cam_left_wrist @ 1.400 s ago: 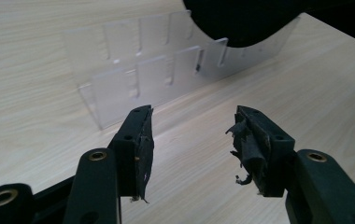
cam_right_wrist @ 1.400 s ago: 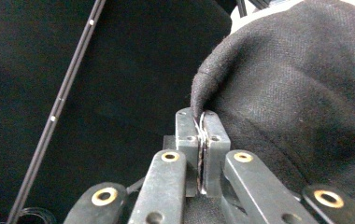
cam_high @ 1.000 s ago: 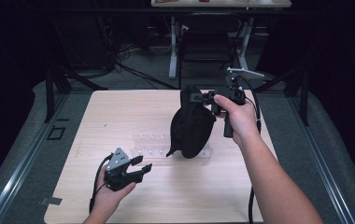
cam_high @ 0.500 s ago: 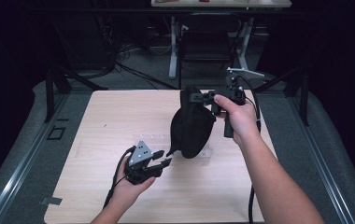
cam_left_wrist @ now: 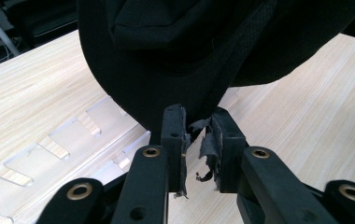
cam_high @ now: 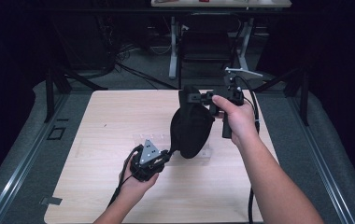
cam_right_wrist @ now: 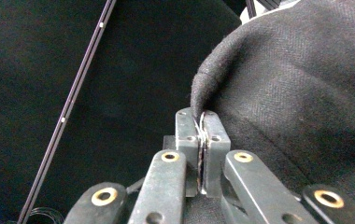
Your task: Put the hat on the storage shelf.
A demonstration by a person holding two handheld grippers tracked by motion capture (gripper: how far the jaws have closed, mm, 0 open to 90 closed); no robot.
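A black fabric bag point(cam_high: 190, 128) hangs in the middle of the high view, held up off the tabletop point(cam_high: 101, 121) by the right gripper point(cam_high: 199, 98), which sits at the bag's top edge, just right of centre and a little above the frame's middle. In the right gripper view the jaws stand pressed together on a thin fold of the dark cloth point(cam_right_wrist: 278, 93), so this gripper is clamped on the bag's upper rim. The bag's long axis runs nearly straight down from that hold, and its lowest point lies toward the lower left of centre, where the left gripper point(cam_high: 165, 155) meets it. In the left gripper view the jaws stand narrow with a small gap, and the bag's bottom tip point(cam_left_wrist: 175, 70) dips between their upper ends; frayed black scraps show in the gap, and whether the pads truly pinch the cloth I cannot tell. The left gripper is the nearer one to that bottom corner, so the coming move likely turns on it closing there. A clear acrylic rack point(cam_high: 143, 140) lies flat on the tabletop directly under and left of the bag, close to the left gripper. Open wood lies to the left and along the lower edge; the tabletop's right edge is near the right forearm.
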